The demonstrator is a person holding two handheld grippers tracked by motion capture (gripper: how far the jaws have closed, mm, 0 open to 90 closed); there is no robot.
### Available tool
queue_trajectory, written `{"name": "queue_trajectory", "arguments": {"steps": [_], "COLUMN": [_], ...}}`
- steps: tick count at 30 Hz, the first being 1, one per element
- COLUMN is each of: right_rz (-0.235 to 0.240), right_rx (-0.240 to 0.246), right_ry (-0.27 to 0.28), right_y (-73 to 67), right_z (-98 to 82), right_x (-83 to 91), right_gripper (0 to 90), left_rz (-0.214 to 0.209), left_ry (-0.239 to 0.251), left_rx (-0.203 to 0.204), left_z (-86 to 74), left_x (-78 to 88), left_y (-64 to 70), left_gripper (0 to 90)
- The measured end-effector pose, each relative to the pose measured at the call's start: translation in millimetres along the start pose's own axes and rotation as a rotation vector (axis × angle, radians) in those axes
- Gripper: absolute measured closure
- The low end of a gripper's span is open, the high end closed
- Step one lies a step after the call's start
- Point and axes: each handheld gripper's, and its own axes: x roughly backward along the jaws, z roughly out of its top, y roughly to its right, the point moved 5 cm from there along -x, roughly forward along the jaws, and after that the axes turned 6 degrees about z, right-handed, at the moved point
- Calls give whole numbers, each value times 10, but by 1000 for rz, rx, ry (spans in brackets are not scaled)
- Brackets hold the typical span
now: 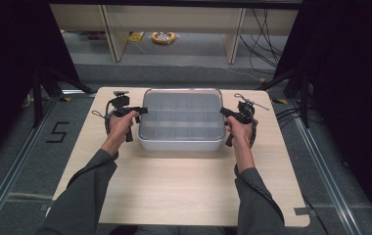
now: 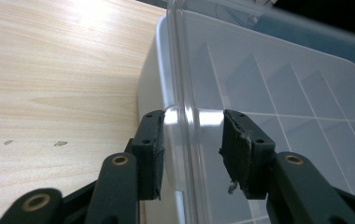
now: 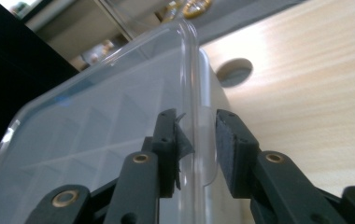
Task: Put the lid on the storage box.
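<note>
Pale wooden tabletop (image 1: pixel 184 186) carries a clear compartment box (image 1: pixel 181 122) at its middle. Left gripper (image 2: pixel 192 149) and right gripper (image 3: pixel 196 151) each straddle a side latch tab, jaws parted narrowly, probably ready to unclip the lid (image 2: pixel 278 93).

table (image 1: pixel 184 186): pale wood grain, smooth, soft sheen | box (image 1: pixel 181 143): white plastic, smooth | lid (image 2: pixel 278 93): clear glossy plastic | left gripper (image 2: pixel 192 140), right gripper (image 3: pixel 196 142): matt black plastic, brass-coloured rivets, worn rough pads | sleeves (image 1: pixel 83 196): grey cloth
</note>
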Motion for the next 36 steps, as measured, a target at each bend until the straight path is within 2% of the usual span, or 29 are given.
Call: {"name": "queue_trajectory", "arguments": {"steps": [1, 2, 4, 7, 8, 11, 13, 14, 16, 17, 19, 20, 21, 24, 25, 26, 28, 29, 32, 33, 35, 36], "right_rz": [-4, -10, -2, -10, -12, -13, -18, -3, -8, -3, 12, 17, 15, 10, 11, 14, 10, 10, 2, 5, -8, -12], "right_rx": [-35, -35, -52, 4, -6, 17, -1, 31, 33, 7, -8, -41, -46, 9, -17, -16, -2, 19, -6, -9, 16, 12], "right_ry": [-12, -16, -15, -18, -21, -19, -19, -19, -12, -13, -9, -14, -5, -3, -13, -13, -3, -4, -15, -16, -19, -16], "right_y": [2, 53, 39, 45, 24, 16, -1, 28, 32, 17, 31, 13, 16, 31, 9, 9, 6, 17, -19, -25, -22, -16], "right_z": [-24, -53, -62, -67, -71, -81, -96, -91, -100, -107, -118, -129, -129, -140, -149, -152, -149, -147, -146, -142, -132, -122], "right_x": [-12, -36, -49, -63, -62, -56, -44, -44, -41, -33, -25, -19, -18, -15, -4, -3, -13, -16, -4, -2, 9, 20], "right_gripper": [705, 705, 703, 695, 691, 686, 683, 681, 664, 664, 664, 663, 661, 648, 646, 643, 637, 635, 613, 608, 576, 548], "left_rz": [2, -3, 0, 5, 4, 6, 8, 12, 17, 22, 17, 14, 15, 13, 15, 19, 37, 45, 35, 19, 15, 17], "left_ry": [-3, 7, 13, 10, 3, -3, 0, 1, -1, -2, -11, -7, -8, -9, -9, -6, 6, 14, -2, -8, -19, -24], "left_rx": [13, 6, 14, 15, 5, -6, -12, -16, -34, -44, -37, -30, -32, -36, -36, -33, -45, -65, -38, -30, -36, -40], "left_z": [4, 11, 34, 37, 27, -3, -28, -32, -37, -40, -43, -45, -48, -51, -52, -53, -58, -56, -61, -66, -73, -71], "left_x": [11, 20, 38, 44, 43, 20, -1, 2, 11, 20, 37, 32, 32, 29, 29, 28, 20, 13, 22, 27, 57, 73], "left_y": [2, 2, 3, -12, -20, -23, -16, -6, 9, 10, 2, 3, -1, -7, -5, -2, 9, 13, 17, 15, -8, -21], "left_gripper": [569, 570, 570, 579, 578, 581, 568, 565, 563, 563, 571, 574, 573, 571, 571, 571, 569, 564, 550, 541, 484, 442]}}
